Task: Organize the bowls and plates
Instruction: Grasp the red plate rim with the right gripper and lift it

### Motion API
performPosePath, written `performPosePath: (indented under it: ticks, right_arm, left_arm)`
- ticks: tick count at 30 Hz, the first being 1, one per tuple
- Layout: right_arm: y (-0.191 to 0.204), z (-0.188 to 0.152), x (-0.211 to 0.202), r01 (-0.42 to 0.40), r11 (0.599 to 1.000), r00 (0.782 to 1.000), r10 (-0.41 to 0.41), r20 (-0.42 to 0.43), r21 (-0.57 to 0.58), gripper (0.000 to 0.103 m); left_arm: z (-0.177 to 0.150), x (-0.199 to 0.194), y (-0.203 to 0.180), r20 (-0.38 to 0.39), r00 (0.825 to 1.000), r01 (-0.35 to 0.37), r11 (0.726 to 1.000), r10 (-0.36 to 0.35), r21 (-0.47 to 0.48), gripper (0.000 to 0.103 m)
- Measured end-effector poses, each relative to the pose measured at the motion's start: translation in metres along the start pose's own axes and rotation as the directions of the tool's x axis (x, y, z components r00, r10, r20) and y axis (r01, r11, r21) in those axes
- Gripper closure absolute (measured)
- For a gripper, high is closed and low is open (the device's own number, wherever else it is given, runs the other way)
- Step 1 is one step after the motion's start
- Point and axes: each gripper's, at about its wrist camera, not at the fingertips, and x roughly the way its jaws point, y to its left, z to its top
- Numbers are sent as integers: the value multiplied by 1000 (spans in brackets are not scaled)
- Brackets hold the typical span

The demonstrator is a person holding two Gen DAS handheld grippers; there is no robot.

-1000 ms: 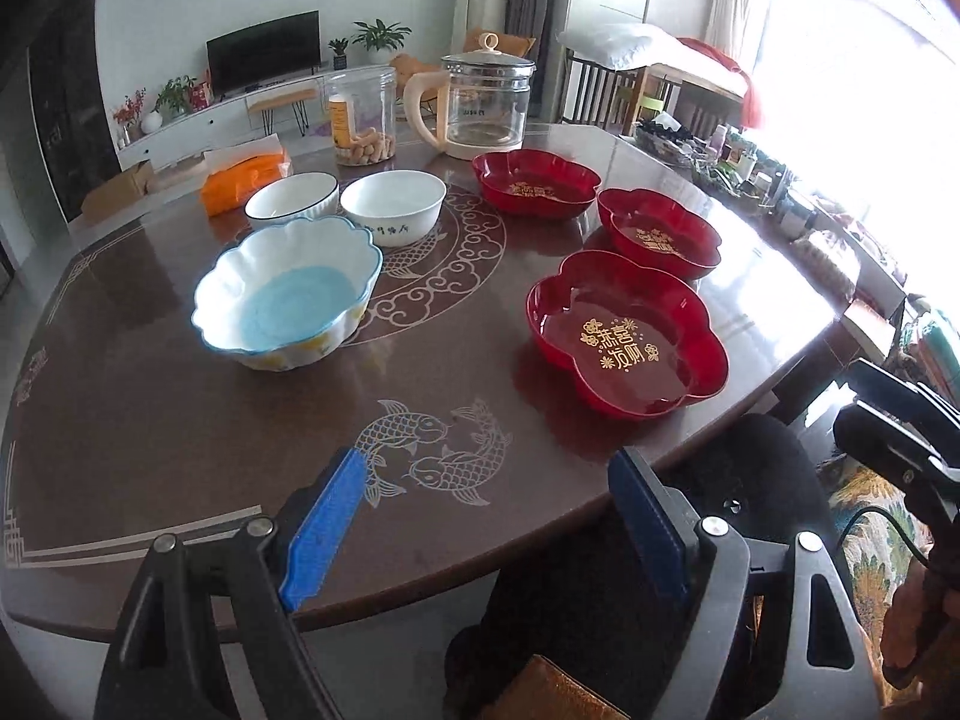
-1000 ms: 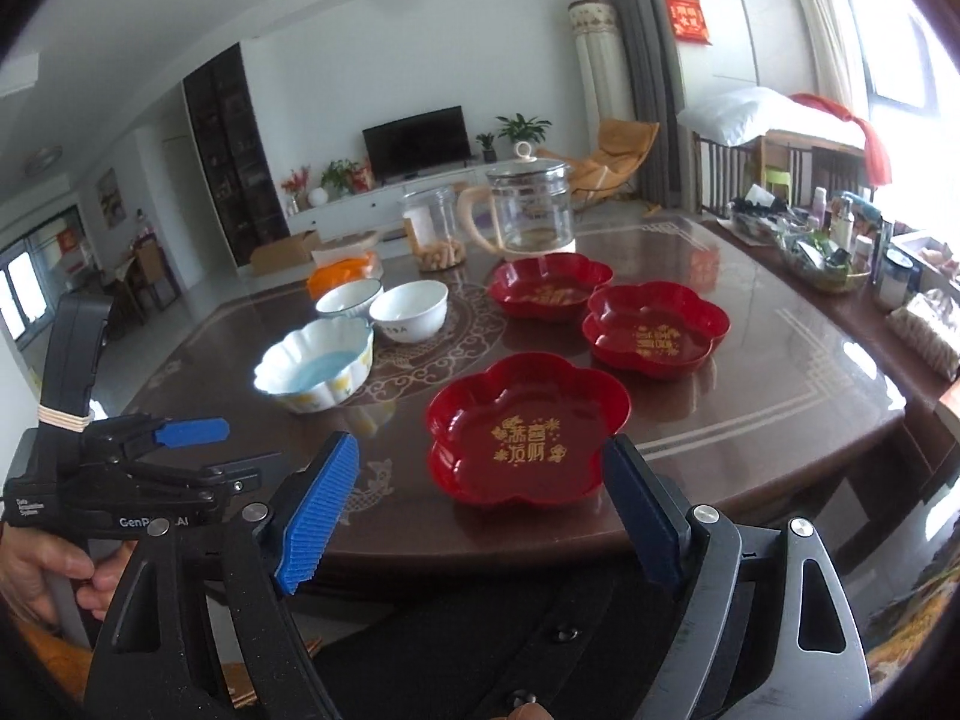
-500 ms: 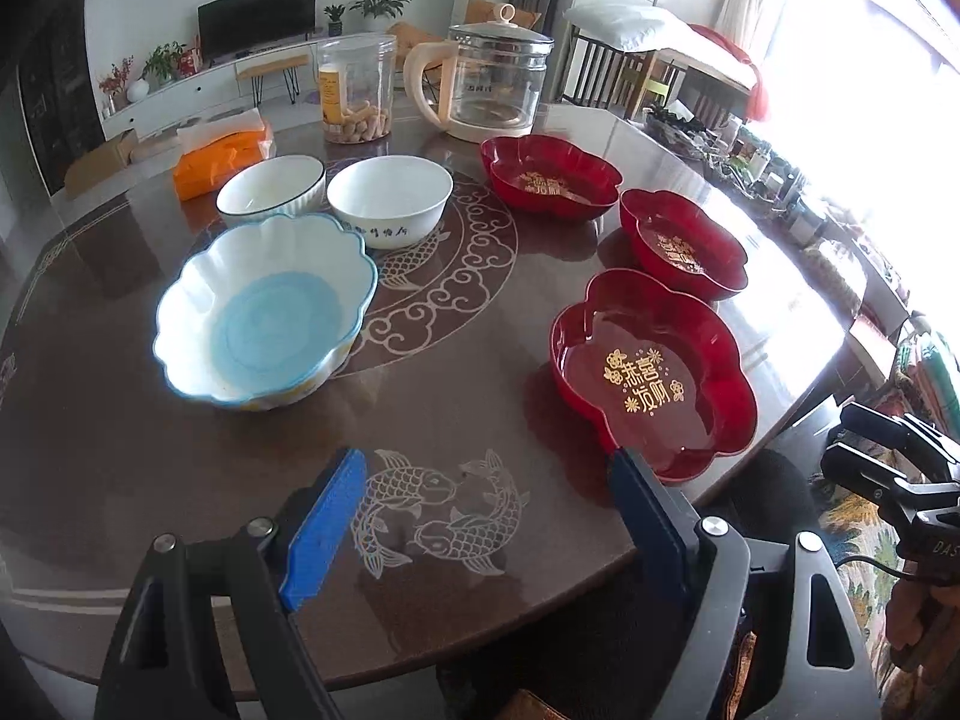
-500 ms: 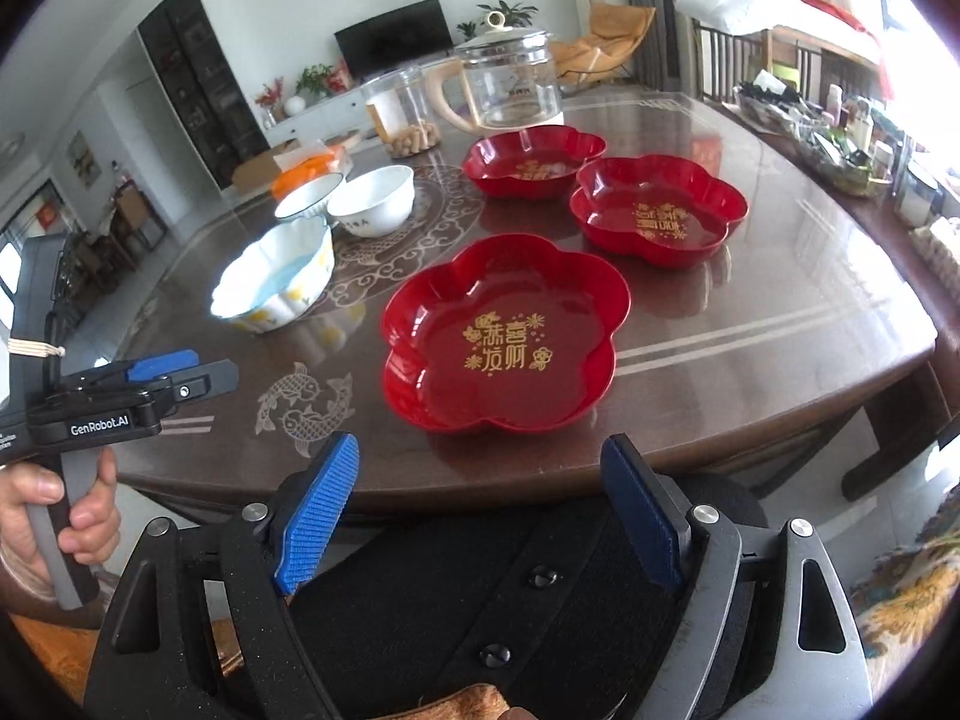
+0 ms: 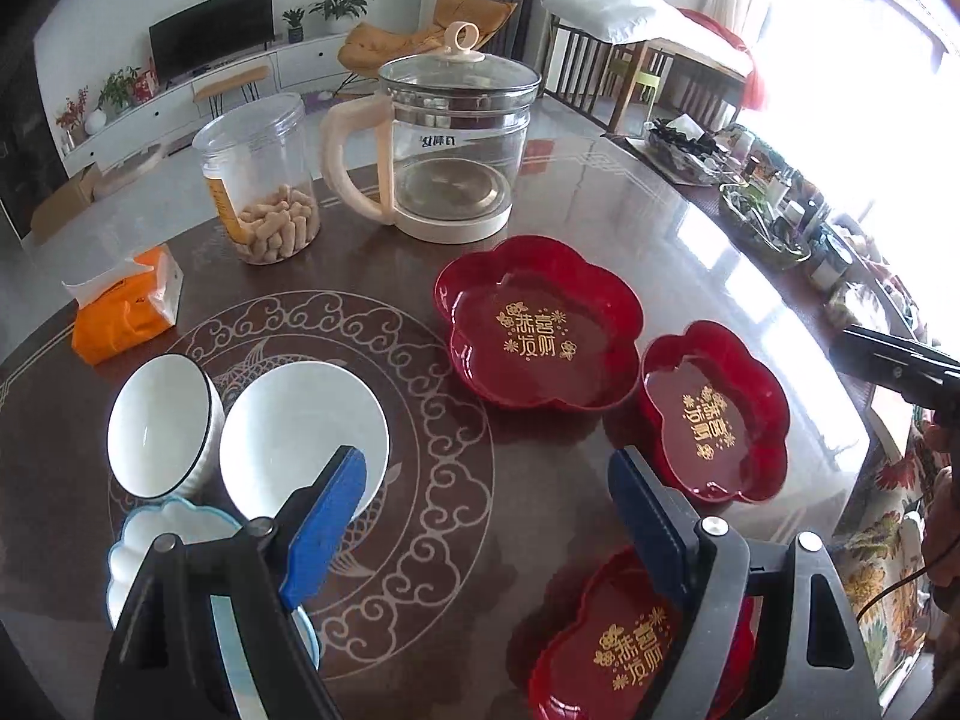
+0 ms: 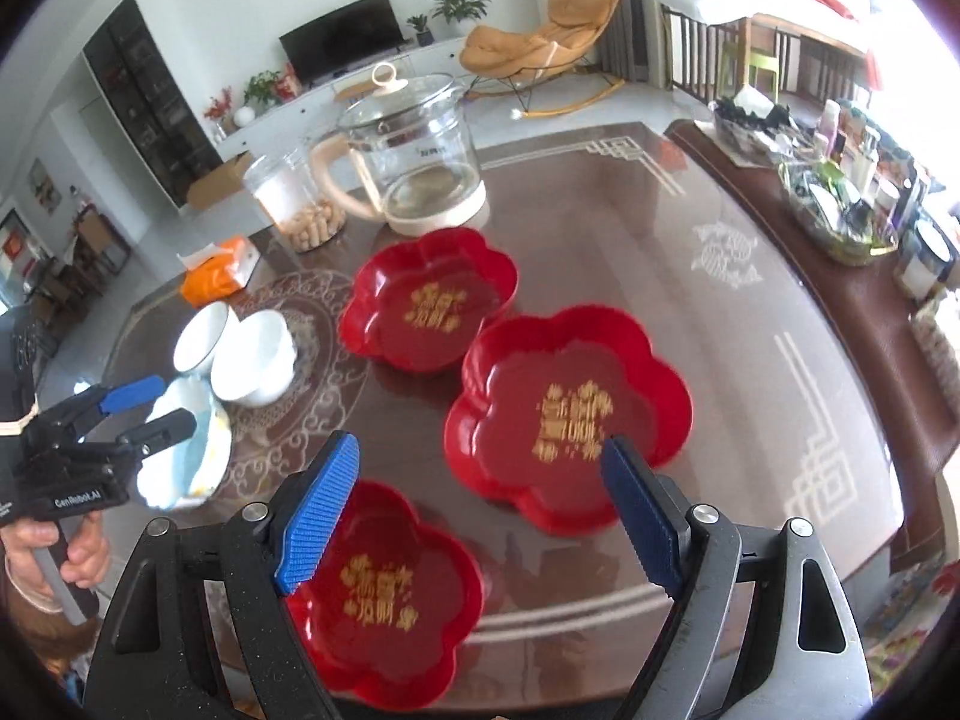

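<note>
three red flower-shaped plates sit apart on the dark table [image 5: 588, 192]: a far plate [image 5: 537, 324] at centre of the left wrist view, a middle plate [image 5: 714, 414] to its right, and a near plate [image 5: 606, 648] at lower right, partly behind the gripper. two white bowls, a rimmed bowl [image 5: 159, 420] and a plain bowl [image 5: 294, 426], stand side by side at left, with a scalloped blue-edged bowl [image 5: 150, 534] just below them. the left gripper [image 5: 486, 522] hangs above the table with its blue pads well apart and nothing between them. the right gripper [image 6: 480, 510] likewise stands wide, empty, over the near and middle plates. a glass kettle [image 5: 450, 144], a snack jar [image 5: 264, 180] and an orange tissue pack [image 5: 123, 306] line the upper part.
</note>
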Motion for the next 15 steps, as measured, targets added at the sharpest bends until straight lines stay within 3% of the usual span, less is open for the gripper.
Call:
performPosePath:
  ticks: [3, 6, 10, 15]
  right_arm:
    - [-18, 48, 42, -58, 991, 998, 62, -32, 117, 18]
    - [-28, 74, 90, -50, 987, 994, 64, -88, 150, 18]
    - [-30, 84, 153, 10, 993, 978, 16, -209, 122, 20]
    - [-32, 89, 195, 20, 992, 966, 14, -258, 126, 20]
  left_arm:
    - [31, 39, 7, -30, 999, -36, 998, 34, -43, 21]
    - [50, 72, 12, -70, 996, -51, 996, 46, -70, 21]
    - [66, 111, 15, -121, 989, -99, 993, 90, -69, 21]
    - [72, 142, 20, -170, 981, -116, 988, 97, -102, 29]
